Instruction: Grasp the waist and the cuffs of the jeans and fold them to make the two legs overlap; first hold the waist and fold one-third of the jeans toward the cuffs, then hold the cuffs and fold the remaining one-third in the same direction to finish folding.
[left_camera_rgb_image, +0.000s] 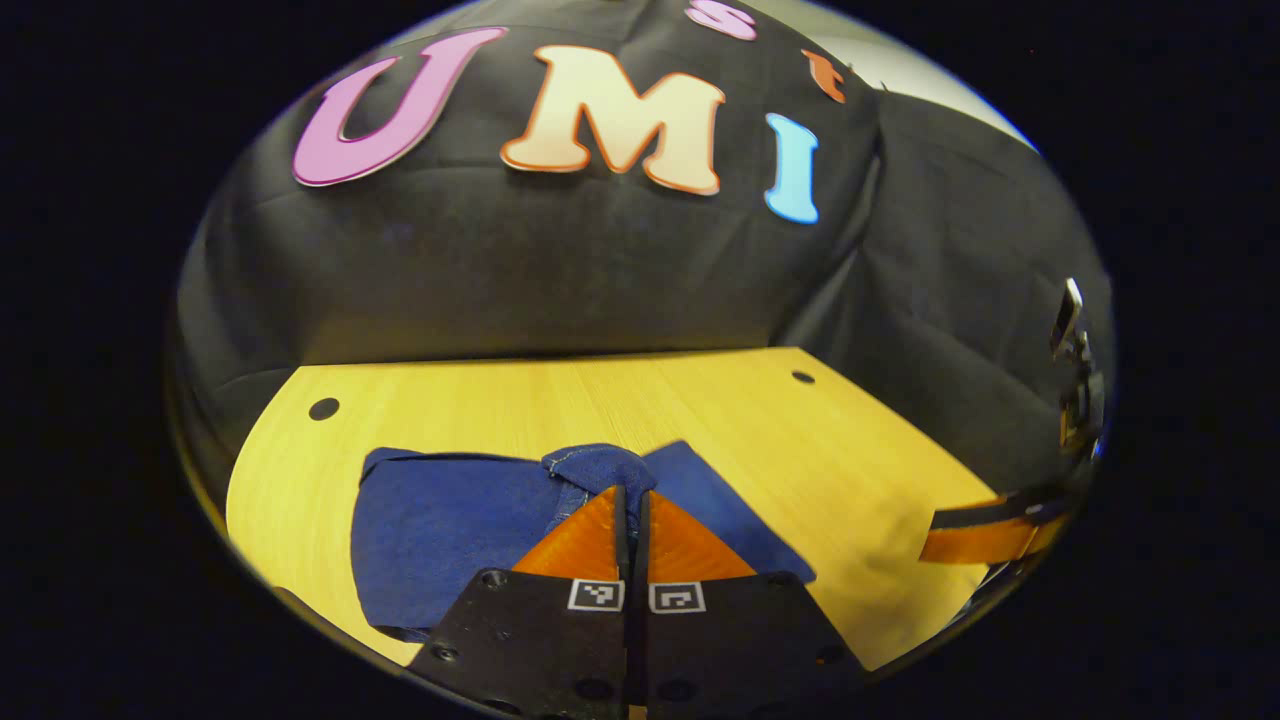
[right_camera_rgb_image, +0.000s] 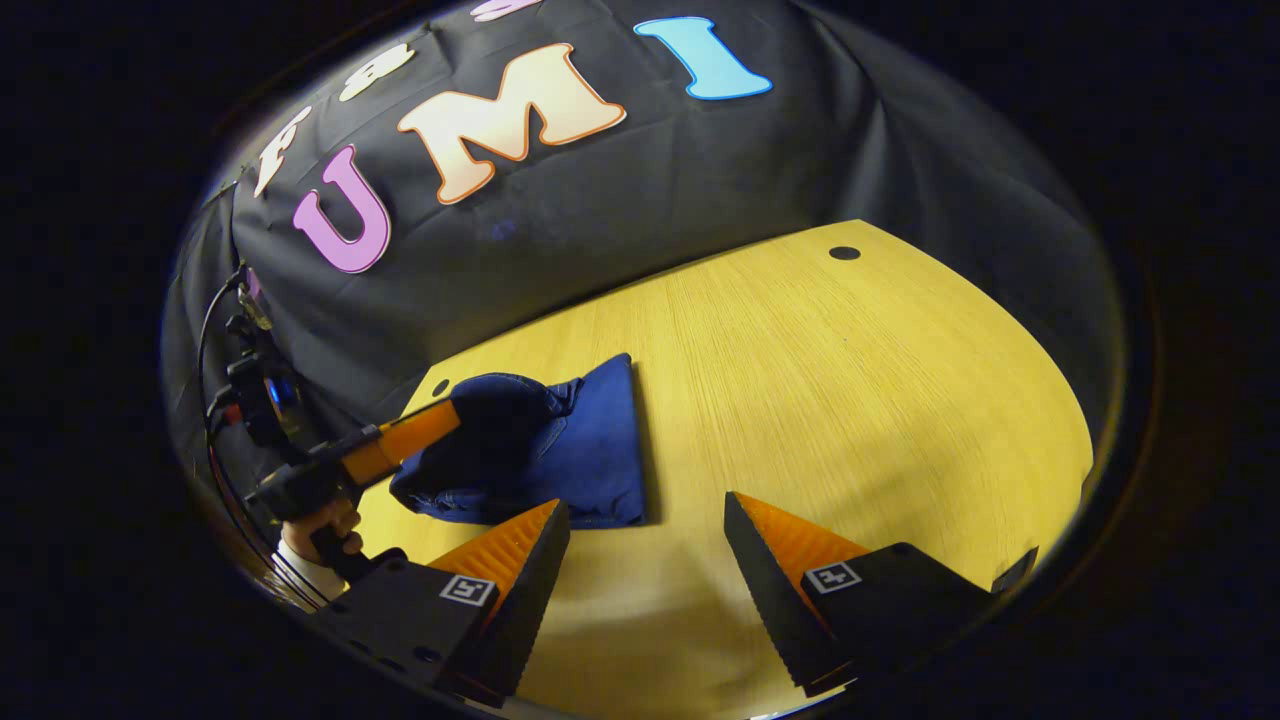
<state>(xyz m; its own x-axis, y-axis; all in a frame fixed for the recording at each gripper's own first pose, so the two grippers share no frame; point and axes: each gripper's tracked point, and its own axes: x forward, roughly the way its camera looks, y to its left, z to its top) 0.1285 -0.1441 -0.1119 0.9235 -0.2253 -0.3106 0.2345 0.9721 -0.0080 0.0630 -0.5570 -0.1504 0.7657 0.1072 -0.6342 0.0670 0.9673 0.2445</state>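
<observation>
The blue jeans (left_camera_rgb_image: 440, 520) lie folded into a compact bundle on the wooden table (left_camera_rgb_image: 700, 400). My left gripper (left_camera_rgb_image: 632, 492) is shut on a raised edge of the denim at the bundle's top. In the right gripper view the same jeans (right_camera_rgb_image: 600, 450) sit left of centre, and the left gripper (right_camera_rgb_image: 455, 410) reaches in from the left, lifting a dark fold. A hand (right_camera_rgb_image: 320, 525) holds it. My right gripper (right_camera_rgb_image: 645, 515) stands open just in front of the bundle, nothing between its fingers. It also appears at the right edge of the left gripper view as the right gripper (left_camera_rgb_image: 985, 530).
The bare table (right_camera_rgb_image: 850, 400) spreads wide to the right of the jeans. Small dark holes (left_camera_rgb_image: 323, 408) mark the tabletop near its far corners. Black cloth walls close the booth behind and at the sides.
</observation>
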